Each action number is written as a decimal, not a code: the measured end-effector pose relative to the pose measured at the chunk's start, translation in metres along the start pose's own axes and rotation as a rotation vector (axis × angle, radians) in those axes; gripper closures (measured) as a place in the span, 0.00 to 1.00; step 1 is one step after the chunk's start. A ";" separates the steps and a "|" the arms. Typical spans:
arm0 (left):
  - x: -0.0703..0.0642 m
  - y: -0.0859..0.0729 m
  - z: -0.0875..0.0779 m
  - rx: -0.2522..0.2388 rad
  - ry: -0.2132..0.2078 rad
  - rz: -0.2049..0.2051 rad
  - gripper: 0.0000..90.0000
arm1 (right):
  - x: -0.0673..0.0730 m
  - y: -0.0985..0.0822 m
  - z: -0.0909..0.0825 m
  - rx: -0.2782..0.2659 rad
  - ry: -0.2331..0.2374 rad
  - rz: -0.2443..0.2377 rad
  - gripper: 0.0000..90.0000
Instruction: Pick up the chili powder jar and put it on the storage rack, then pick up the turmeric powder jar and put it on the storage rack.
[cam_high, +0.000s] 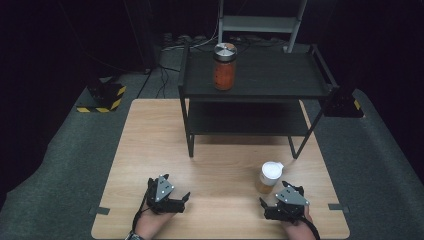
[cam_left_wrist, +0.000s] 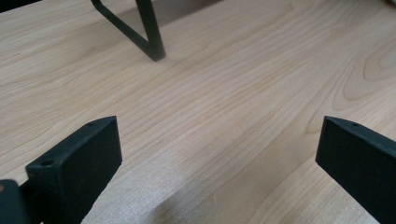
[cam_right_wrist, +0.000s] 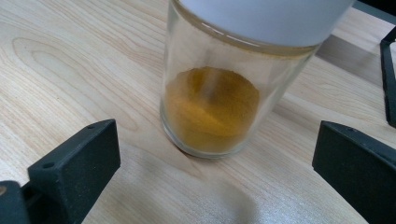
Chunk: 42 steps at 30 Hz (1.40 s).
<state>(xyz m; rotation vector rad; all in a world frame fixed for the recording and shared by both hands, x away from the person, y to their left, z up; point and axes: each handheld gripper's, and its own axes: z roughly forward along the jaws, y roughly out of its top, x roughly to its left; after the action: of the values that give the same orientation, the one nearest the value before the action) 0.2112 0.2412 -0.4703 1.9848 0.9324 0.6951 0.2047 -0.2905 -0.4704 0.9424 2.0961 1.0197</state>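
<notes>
- High view: the glass jar (cam_high: 270, 177) stands on the bench (cam_high: 220, 165), just ahead of the right gripper (cam_high: 272, 197); the left gripper (cam_high: 176, 192) idles well apart.
- Left gripper view: fingers (cam_left_wrist: 79, 163) spread over bare wood.
- Right gripper view: fingers (cam_right_wrist: 77, 161) spread, jar (cam_right_wrist: 219, 102) ahead between them, untouched. Smooth, rigid, breakable glass, probably light; best gripped mid-wall, below the white lid (cam_right_wrist: 266, 18).

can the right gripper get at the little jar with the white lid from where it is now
Probably yes. The right gripper is open, its jaws spread wider than the jar, which stands upright on the table just ahead of them. Nothing lies between jaws and glass, so a short push forward should do.
</notes>
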 end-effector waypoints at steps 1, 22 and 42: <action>0.000 0.003 0.001 0.018 -0.003 -0.001 0.01 | 0.000 0.001 0.000 0.003 -0.002 0.001 0.00; -0.003 0.008 0.004 0.045 -0.031 0.074 0.01 | 0.001 -0.004 -0.003 -0.021 0.001 -0.008 0.00; -0.004 0.013 0.006 0.075 -0.054 0.108 0.01 | -0.005 -0.016 -0.015 -0.134 -0.007 0.064 0.00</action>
<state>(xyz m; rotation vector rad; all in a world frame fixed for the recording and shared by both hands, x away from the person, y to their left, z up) 0.2182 0.2296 -0.4629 2.1226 0.8356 0.6717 0.1907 -0.3072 -0.4749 0.9499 1.9753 1.1722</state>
